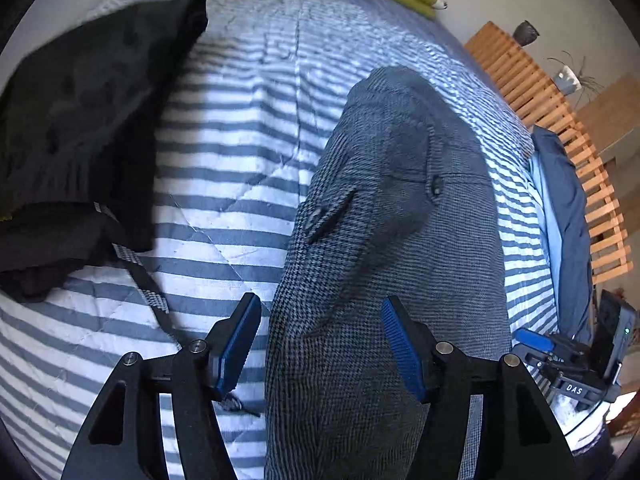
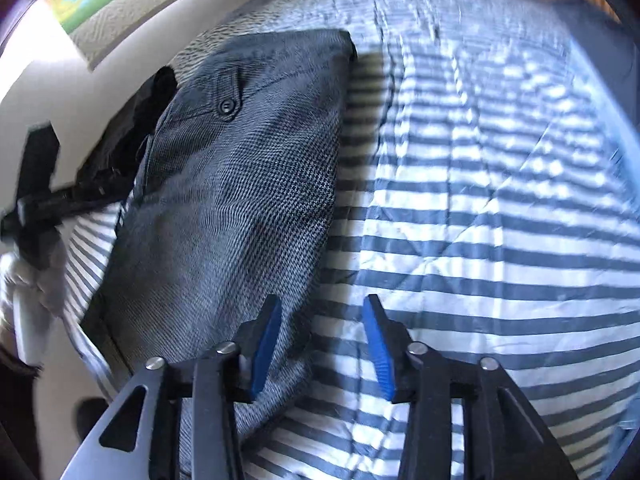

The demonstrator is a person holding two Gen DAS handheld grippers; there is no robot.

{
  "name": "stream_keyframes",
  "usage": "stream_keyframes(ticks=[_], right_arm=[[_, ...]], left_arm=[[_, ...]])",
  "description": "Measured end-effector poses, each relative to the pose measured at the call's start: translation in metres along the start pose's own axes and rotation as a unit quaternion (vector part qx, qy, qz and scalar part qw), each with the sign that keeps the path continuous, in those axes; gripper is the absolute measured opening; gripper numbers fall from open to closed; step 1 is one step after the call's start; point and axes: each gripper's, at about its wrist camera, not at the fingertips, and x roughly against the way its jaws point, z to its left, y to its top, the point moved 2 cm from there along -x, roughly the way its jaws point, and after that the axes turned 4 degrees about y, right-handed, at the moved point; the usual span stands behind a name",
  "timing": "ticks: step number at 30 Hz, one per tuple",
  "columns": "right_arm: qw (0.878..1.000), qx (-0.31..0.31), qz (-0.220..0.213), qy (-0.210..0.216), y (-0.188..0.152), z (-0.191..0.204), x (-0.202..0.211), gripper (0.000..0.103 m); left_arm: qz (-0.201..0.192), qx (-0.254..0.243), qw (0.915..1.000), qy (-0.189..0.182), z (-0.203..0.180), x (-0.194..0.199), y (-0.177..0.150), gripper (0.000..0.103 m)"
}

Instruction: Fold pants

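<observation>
Grey houndstooth-check folded pants point(image 1: 392, 216) lie flat on the blue-and-white striped quilt point(image 1: 224, 184), a black crumpled garment point(image 1: 80, 120) at ten o'clock from them. My left claw point(image 1: 320, 344) hangs released, pads astride the pants' near end. My right claw point(image 2: 320, 344) released too, over the pants' three-o'clock edge.

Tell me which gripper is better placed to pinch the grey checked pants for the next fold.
Left, probably. The left gripper has its open jaws straddling the grey checked pants. The right gripper sits open at the pants' edge, mostly over the striped quilt.
</observation>
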Motion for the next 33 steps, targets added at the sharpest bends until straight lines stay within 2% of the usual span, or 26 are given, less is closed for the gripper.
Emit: stream_keyframes(ticks=[3, 5, 10, 11, 12, 13, 16, 17, 18, 19, 23, 26, 30, 33], right_arm=[[0.998, -0.043, 0.012, 0.050, 0.004, -0.011, -0.013, 0.048], [0.996, -0.057, 0.016, 0.069, 0.005, -0.015, -0.018, 0.048], [0.994, -0.023, 0.022, 0.109, -0.007, -0.007, -0.016, 0.048], [0.994, -0.011, 0.020, 0.106, -0.009, -0.004, -0.017, 0.047], [0.995, 0.005, 0.016, 0.101, -0.010, 0.000, -0.017, 0.042], [0.994, 0.012, 0.020, 0.107, -0.011, 0.003, -0.018, 0.031], [0.990, 0.000, 0.032, 0.135, -0.007, 0.002, -0.029, 0.012], [0.989, -0.004, 0.032, 0.143, -0.006, 0.001, -0.029, 0.010], [0.988, -0.013, 0.030, 0.149, -0.006, -0.001, -0.028, 0.007], [0.987, -0.019, 0.026, 0.155, -0.005, -0.001, -0.026, 0.006], [0.980, -0.027, -0.019, 0.194, -0.005, -0.003, 0.012, 0.005], [0.981, -0.003, -0.060, 0.186, -0.006, 0.003, 0.053, 0.005], [0.972, 0.006, -0.127, 0.199, -0.009, -0.001, 0.126, 0.005], [0.961, 0.019, -0.168, 0.219, -0.021, 0.004, 0.180, 0.005]], left_arm=[[0.015, -0.006, 0.9998, -0.013, 0.001, -0.013, 0.001, 0.066], [0.026, -0.012, 0.9995, -0.016, 0.003, -0.024, 0.001, 0.066], [0.019, -0.031, 0.9983, -0.046, -0.002, -0.030, 0.000, 0.066], [0.016, -0.038, 0.9981, -0.046, -0.005, -0.031, -0.001, 0.062], [0.013, -0.048, 0.9978, -0.043, -0.008, -0.032, -0.003, 0.055], [0.016, -0.052, 0.9973, -0.049, -0.010, -0.033, -0.004, 0.048], [0.014, -0.046, 0.9978, -0.046, -0.008, -0.031, -0.003, 0.026], [0.013, -0.037, 0.9978, -0.055, -0.006, -0.029, -0.003, 0.016], [0.007, -0.026, 0.9972, -0.070, -0.004, -0.023, -0.004, 0.011], [-0.002, -0.020, 0.9966, -0.079, -0.003, -0.016, -0.003, 0.011], [-0.051, -0.011, 0.9909, -0.124, -0.016, 0.023, -0.009, 0.009], [-0.093, -0.017, 0.9838, -0.153, -0.034, 0.061, -0.014, 0.009], [-0.137, -0.017, 0.9730, -0.185, -0.061, 0.115, -0.030, 0.009], [-0.156, -0.026, 0.9643, -0.212, -0.082, 0.158, -0.056, 0.010]])
